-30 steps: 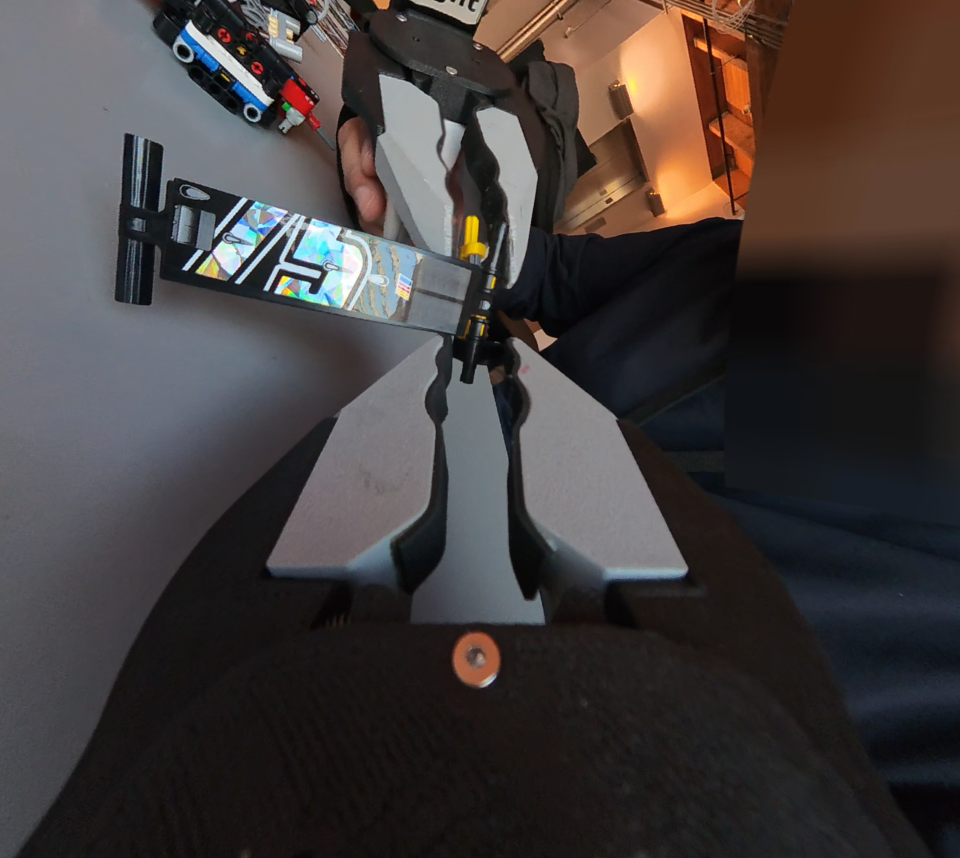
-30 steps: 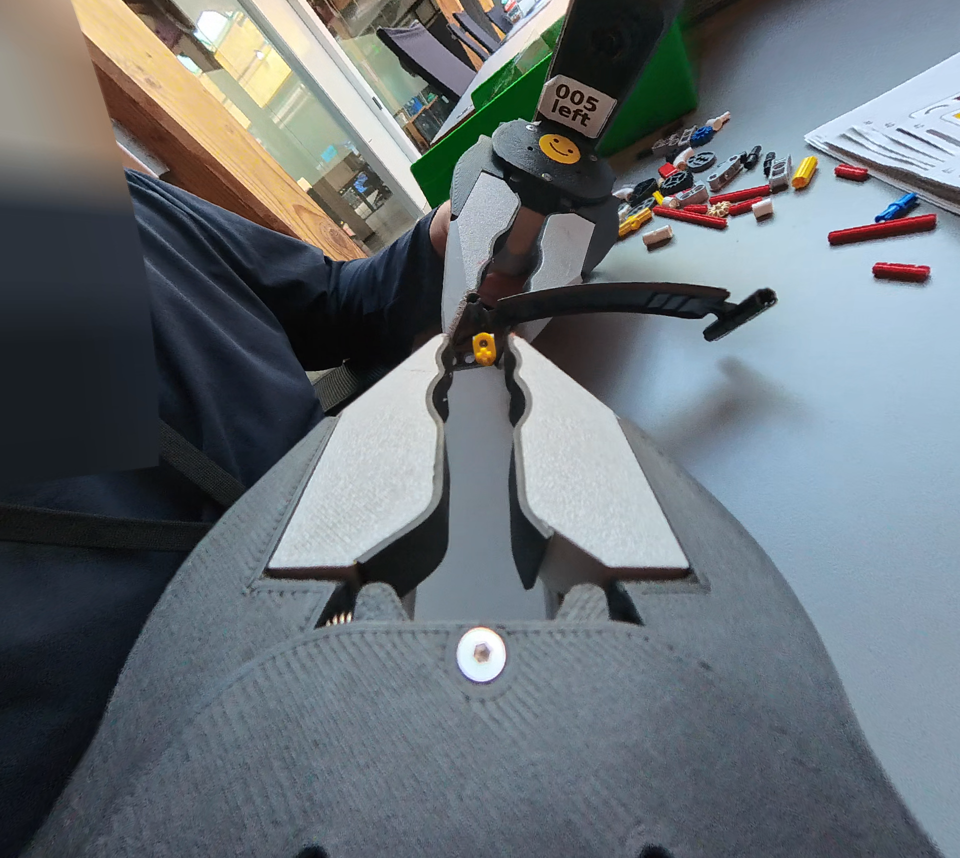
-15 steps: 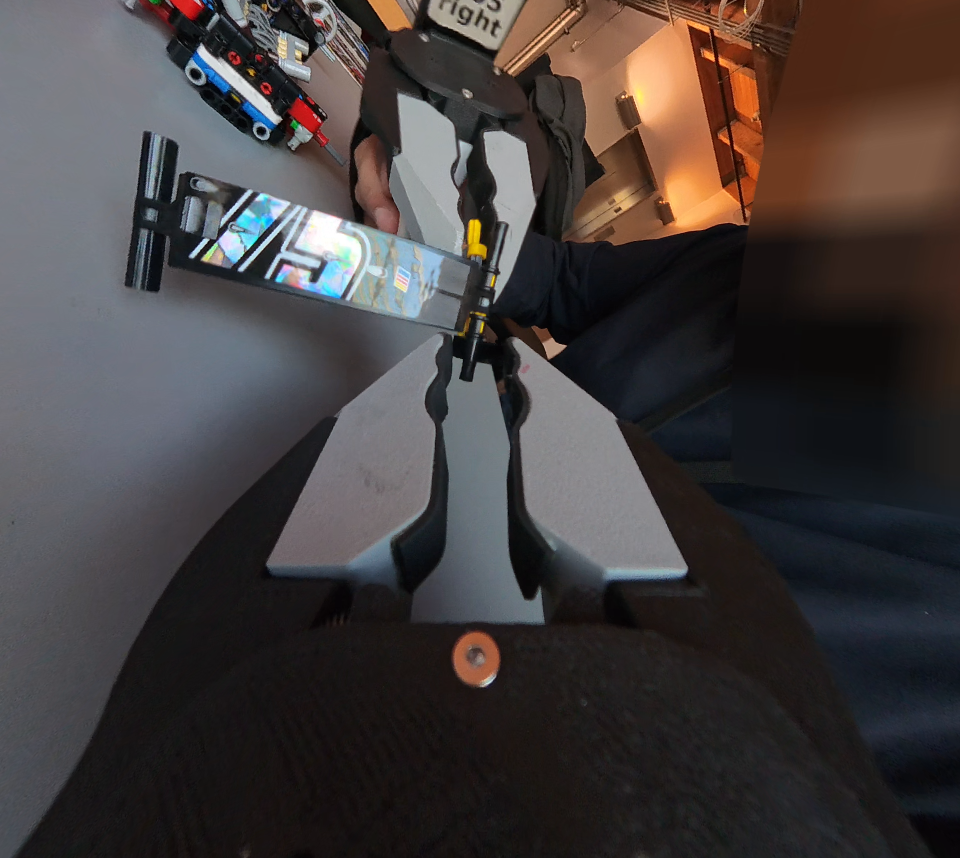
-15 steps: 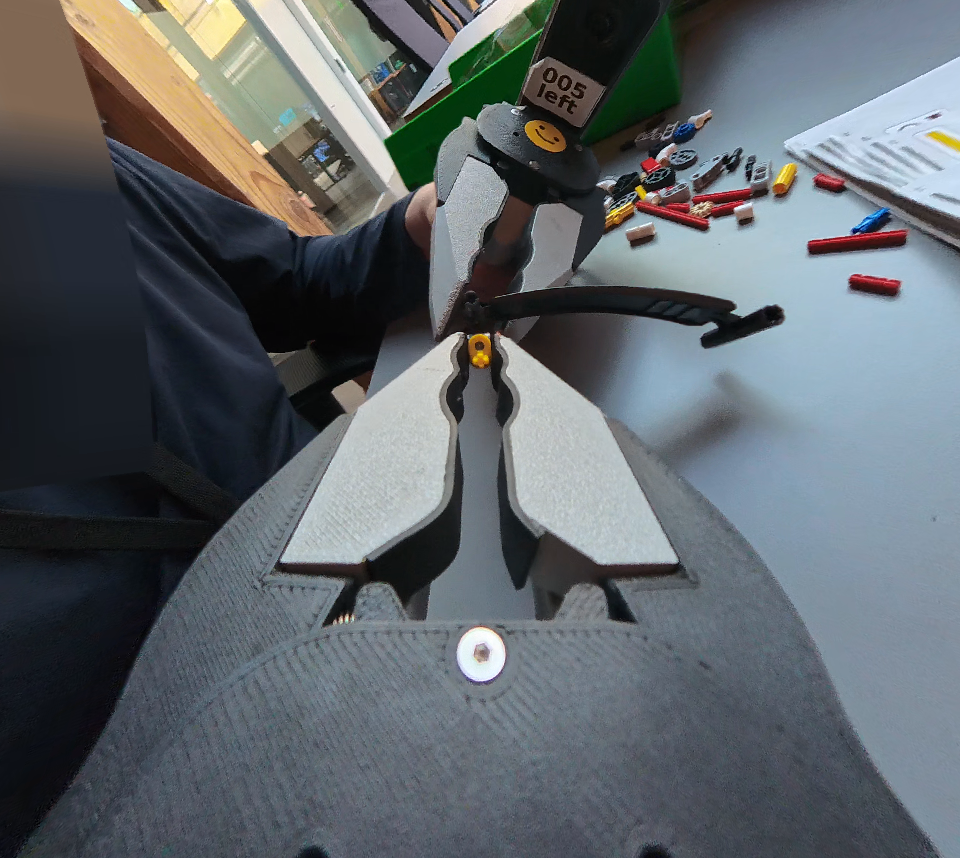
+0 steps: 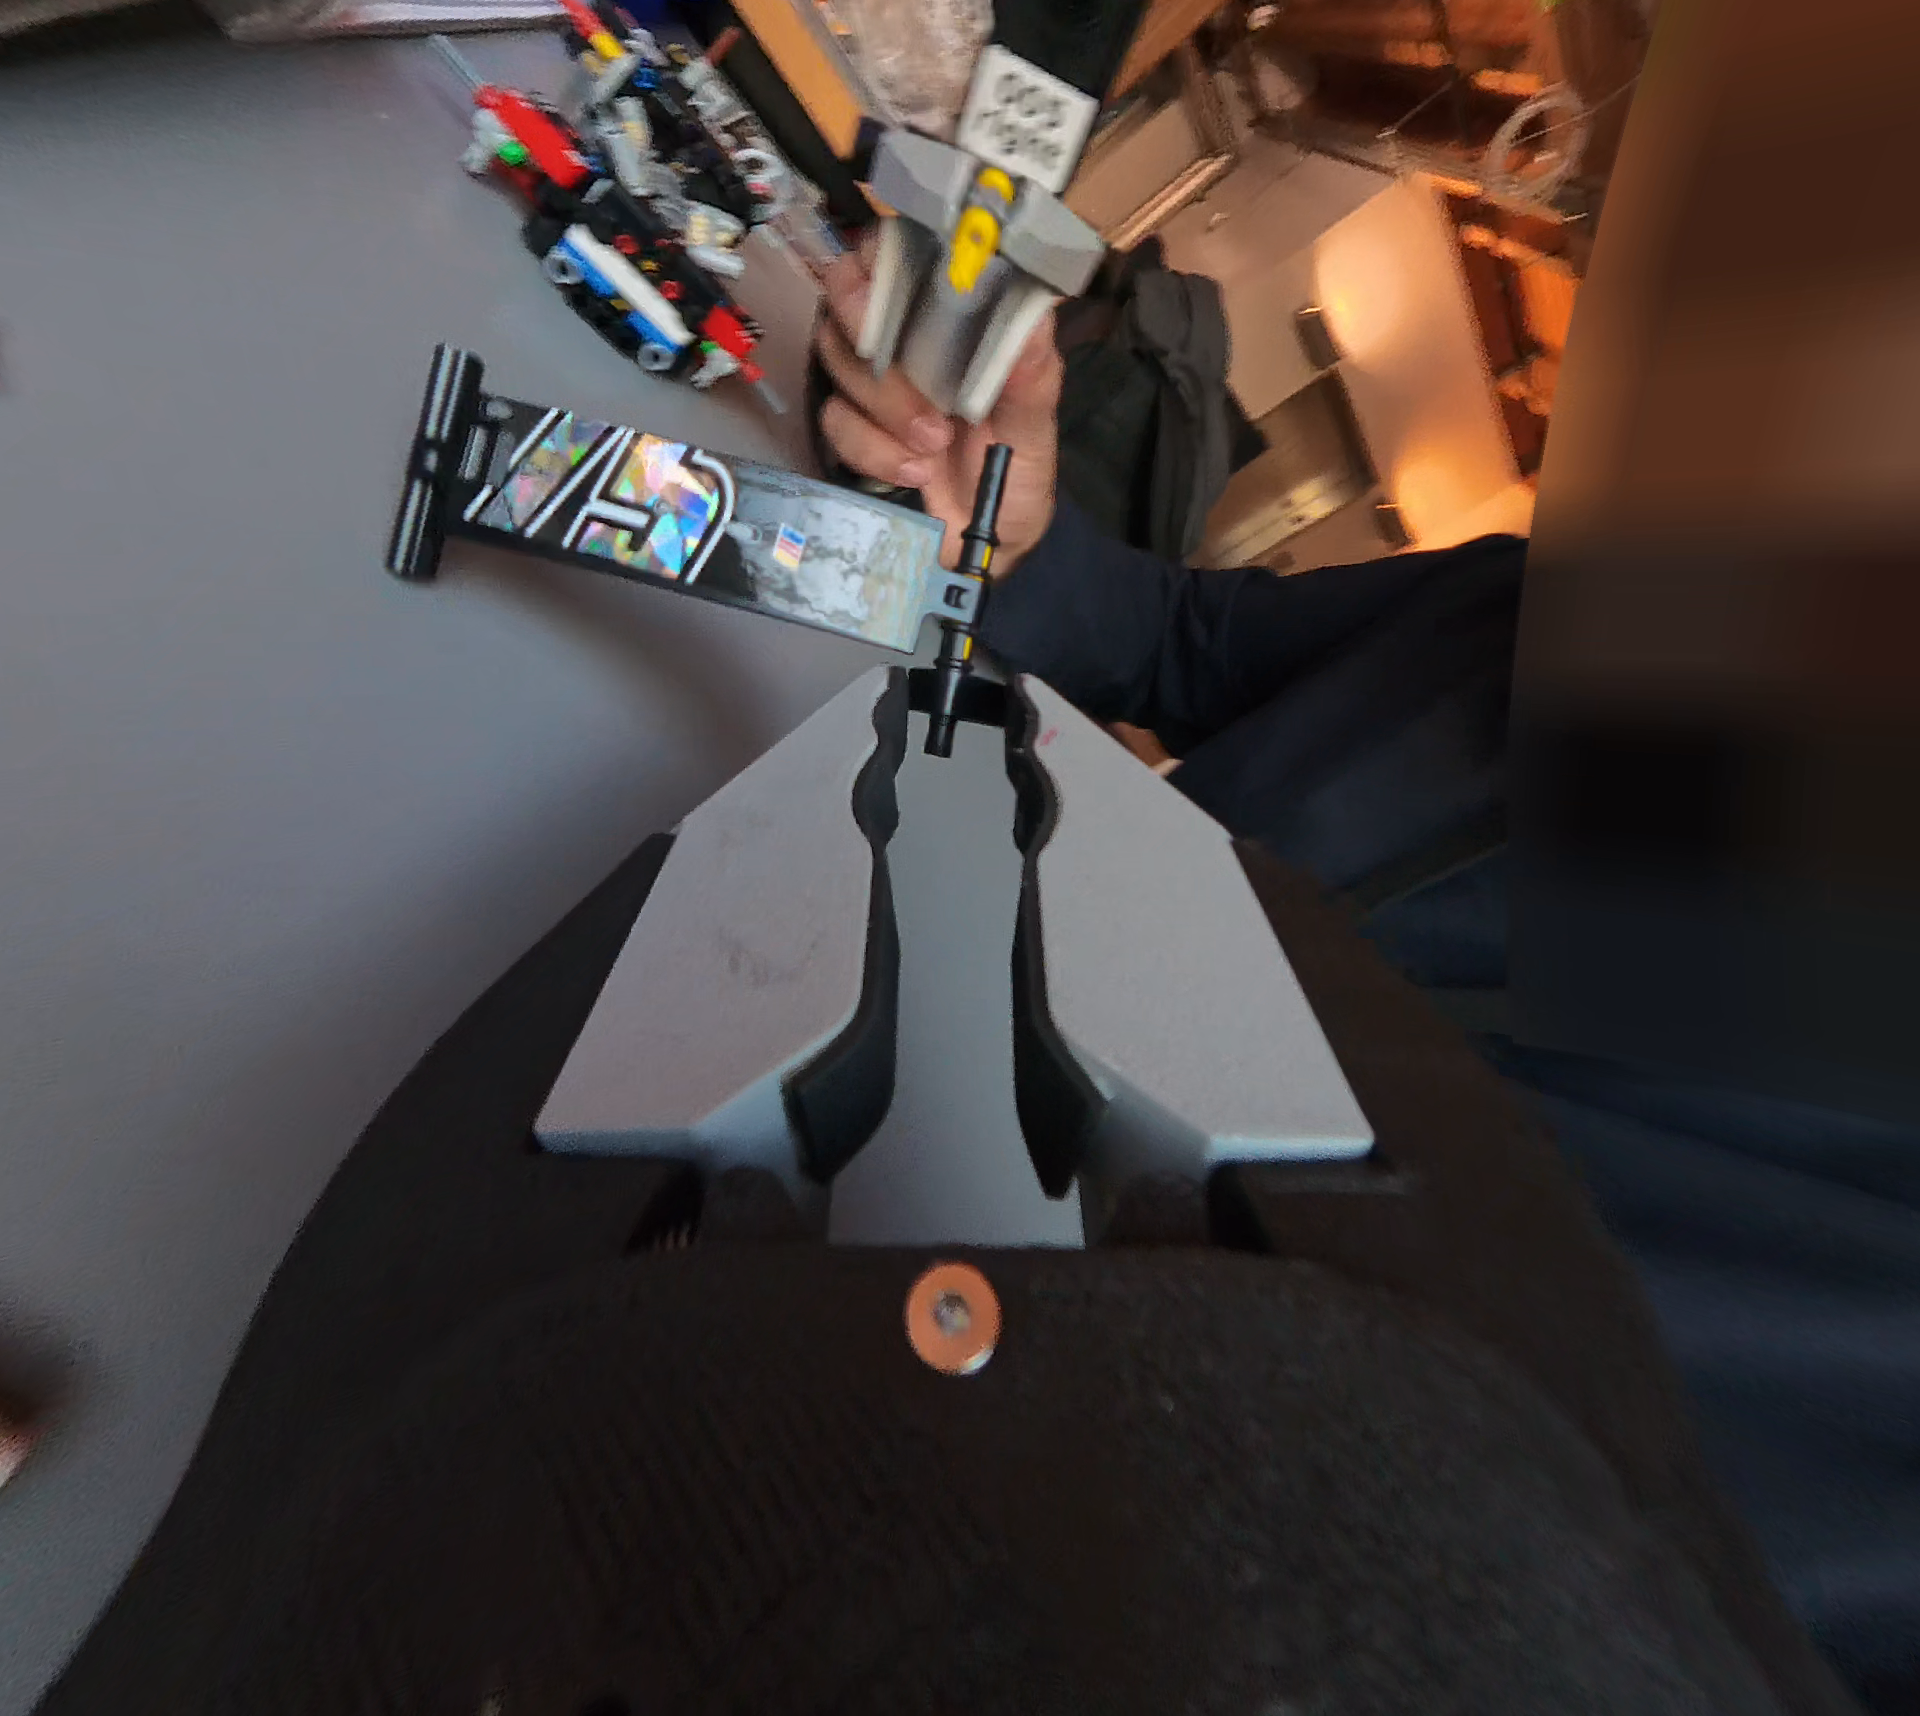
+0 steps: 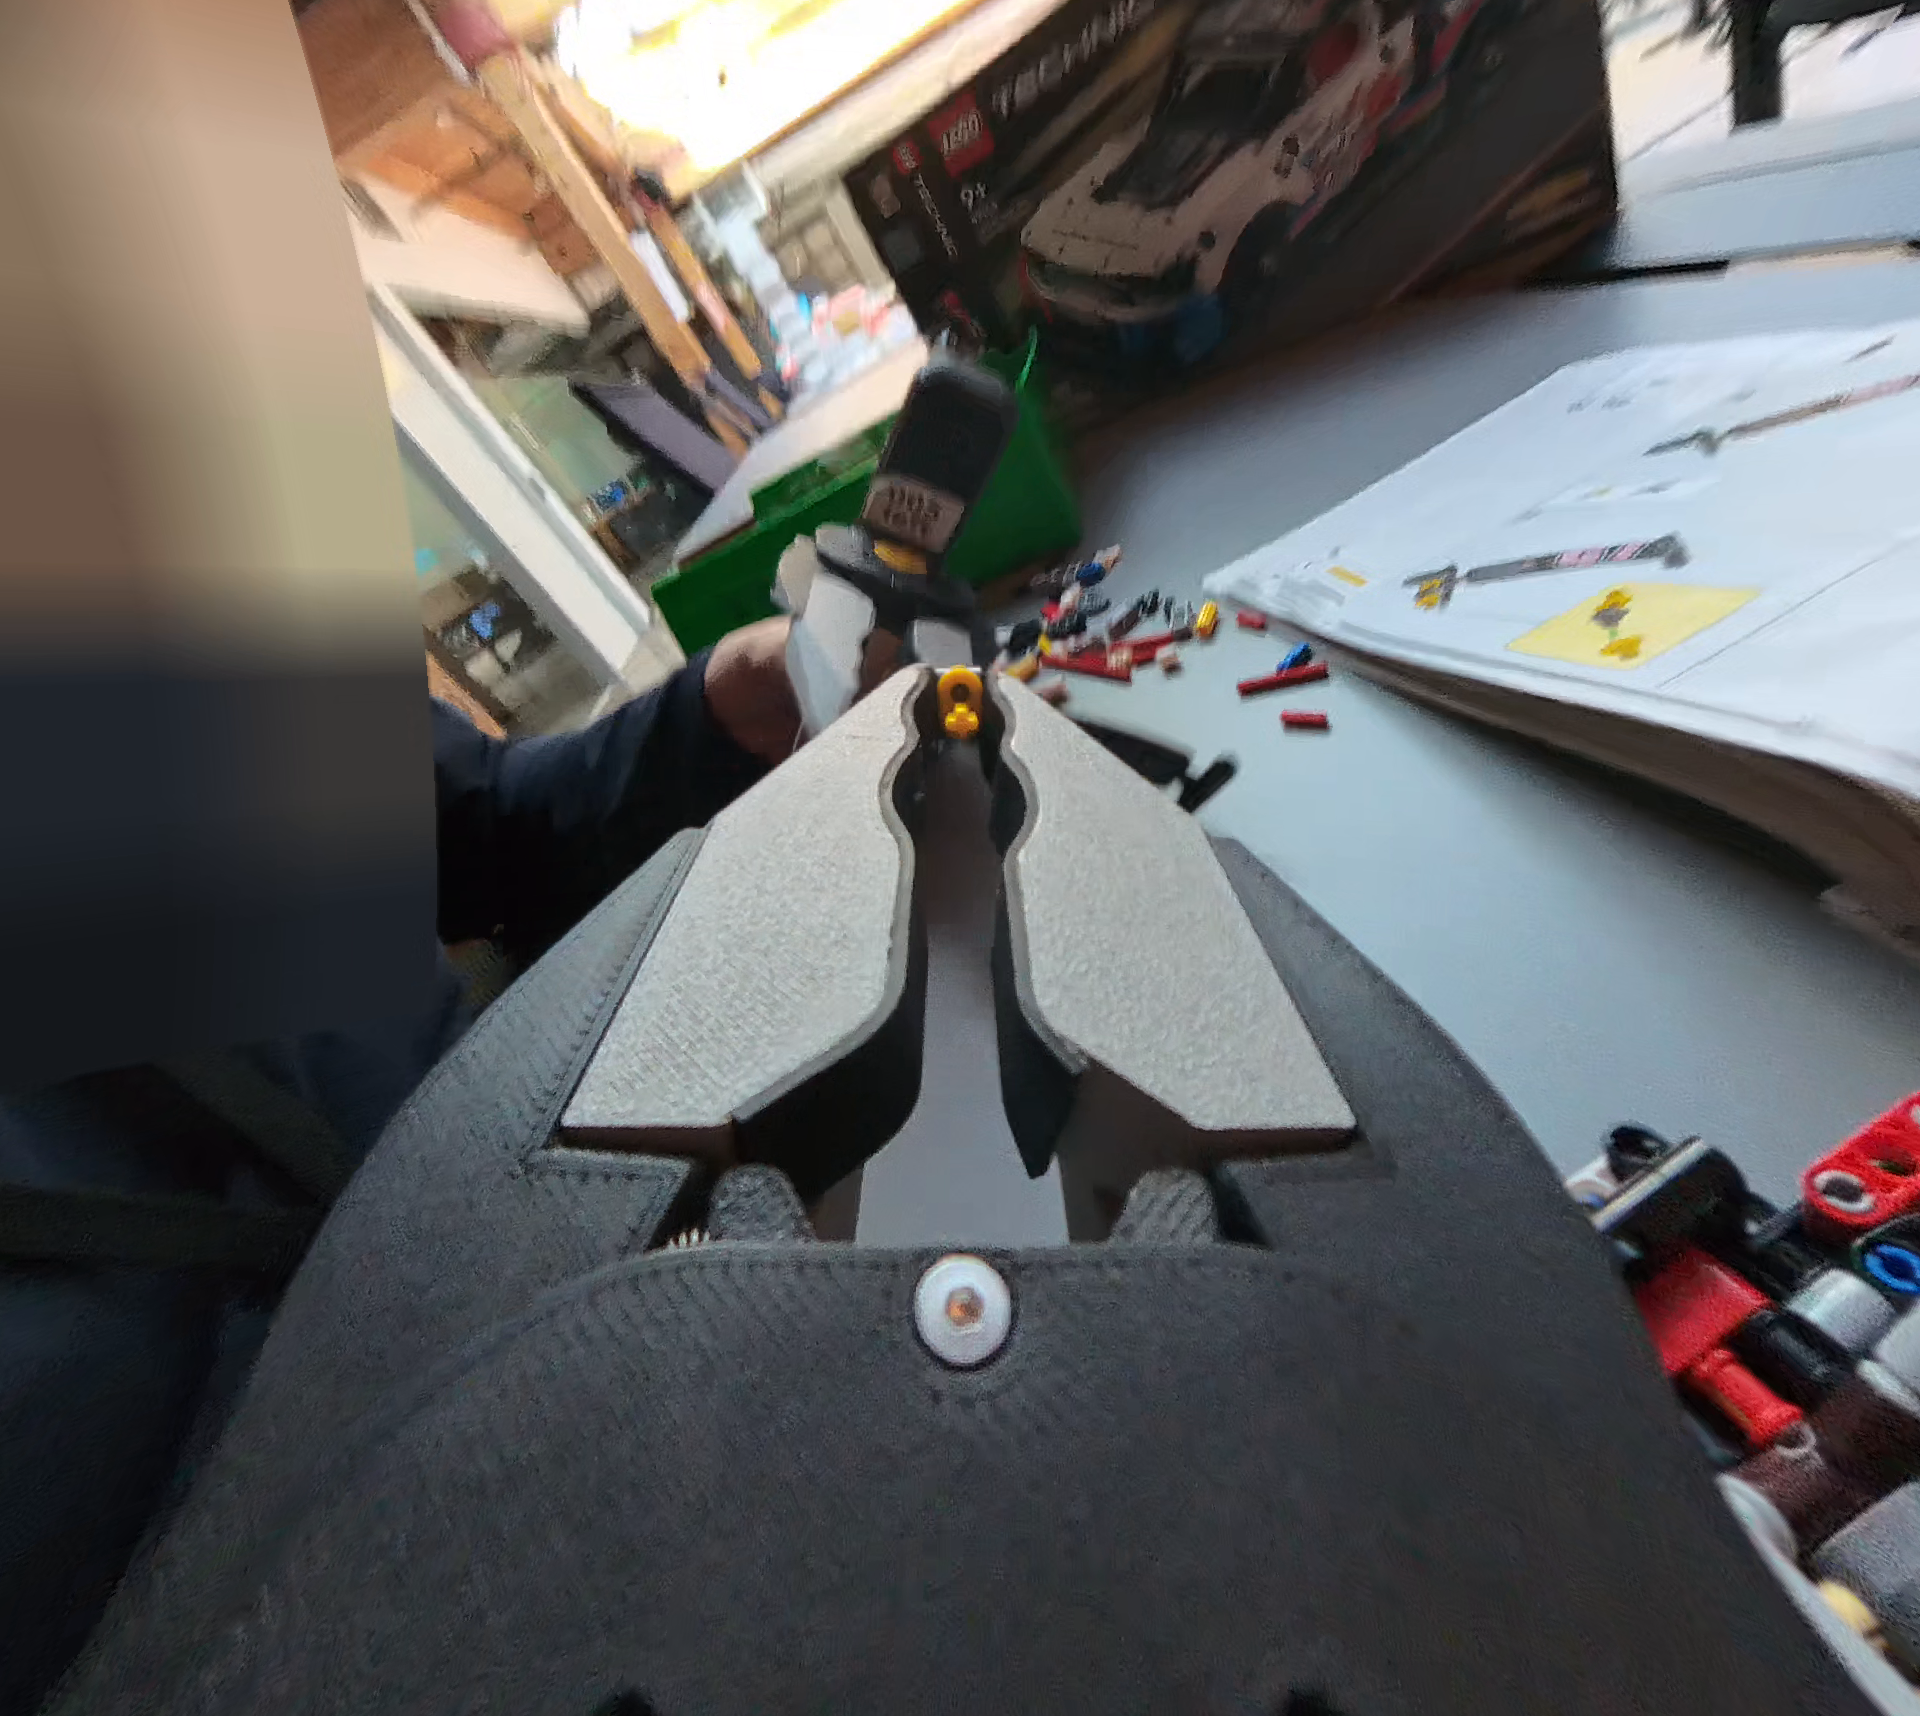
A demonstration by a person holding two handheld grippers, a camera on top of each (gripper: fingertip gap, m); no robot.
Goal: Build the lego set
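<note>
My left gripper (image 5: pixel 956 695) is shut on the black end block of a long black panel (image 5: pixel 665 513) with a shiny holographic sticker. It holds the panel above the grey table (image 5: pixel 208 731), sticking out to the left. A thin black axle (image 5: pixel 982 513) runs through the panel's near end. My right gripper (image 6: pixel 958 695) is shut on a small yellow connector (image 6: pixel 958 708). In the left wrist view the right gripper (image 5: pixel 977 253) holds this connector (image 5: pixel 975 245) up and away from the axle. The right wrist view shows the left gripper (image 6: pixel 883 638) and part of the panel (image 6: pixel 1164 757) beyond my fingertips.
A part-built brick car (image 5: pixel 634 253) lies on the table, also at the lower right of the right wrist view (image 6: pixel 1766 1271). Open instruction pages (image 6: pixel 1662 544), several loose small pieces (image 6: pixel 1132 627), a green bin (image 6: pixel 997 513) and a large set box (image 6: pixel 1247 108) stand farther back. My hands' fingertips stand some 10 cm from each other.
My right gripper closed on the yellow connector sitting on the axle, then pulled it off and moved up and away. My left gripper kept its hold on the panel.
</note>
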